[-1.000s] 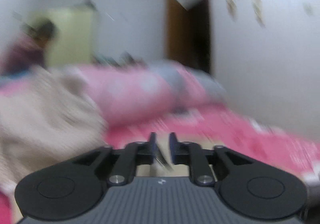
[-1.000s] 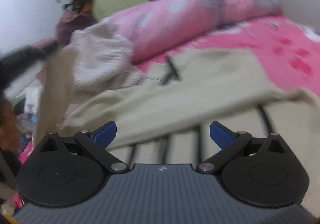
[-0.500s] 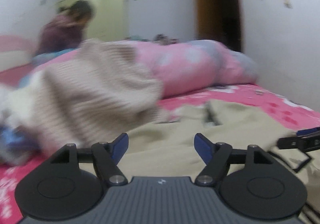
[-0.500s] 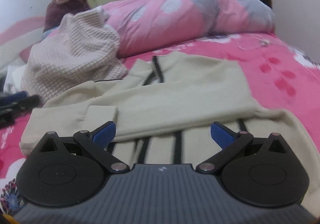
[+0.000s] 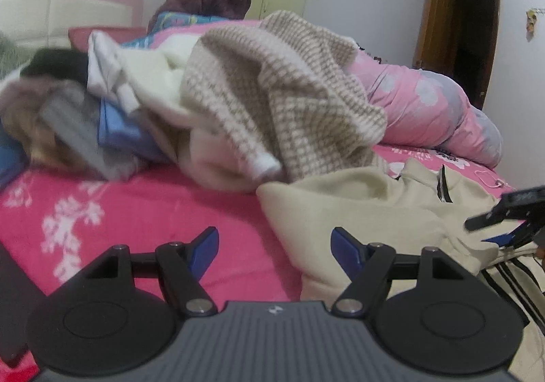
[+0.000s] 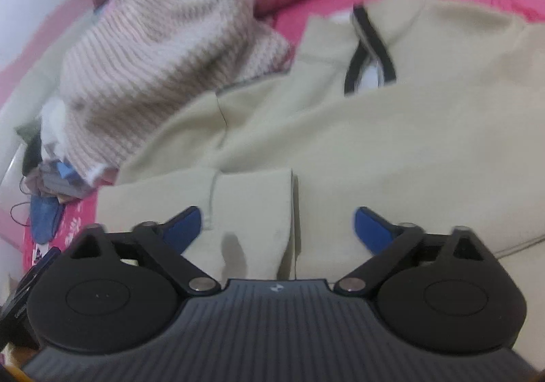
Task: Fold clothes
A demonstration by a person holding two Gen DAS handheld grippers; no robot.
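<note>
Beige sweatshirt (image 6: pixel 391 143), spread on the bed (image 5: pixel 136 211) near its front edge, one sleeve already folded across the body with its cuff (image 6: pixel 252 208) just ahead of my right gripper (image 6: pixel 277 225). That gripper's jaws have just been closing a little but stand wide, nothing pinched; the cuff lies below the gap. My left gripper (image 5: pixel 274 245) has just been opening and now stands open and empty over the pink sheet, just beside the garment's left edge. Risk, as I judge it: a grab at the cuff could catch both layers and drag the fold apart. The knit sweater (image 5: pixel 272 92), heaped touching the sweatshirt's far corner, could also snag and shift it.
</note>
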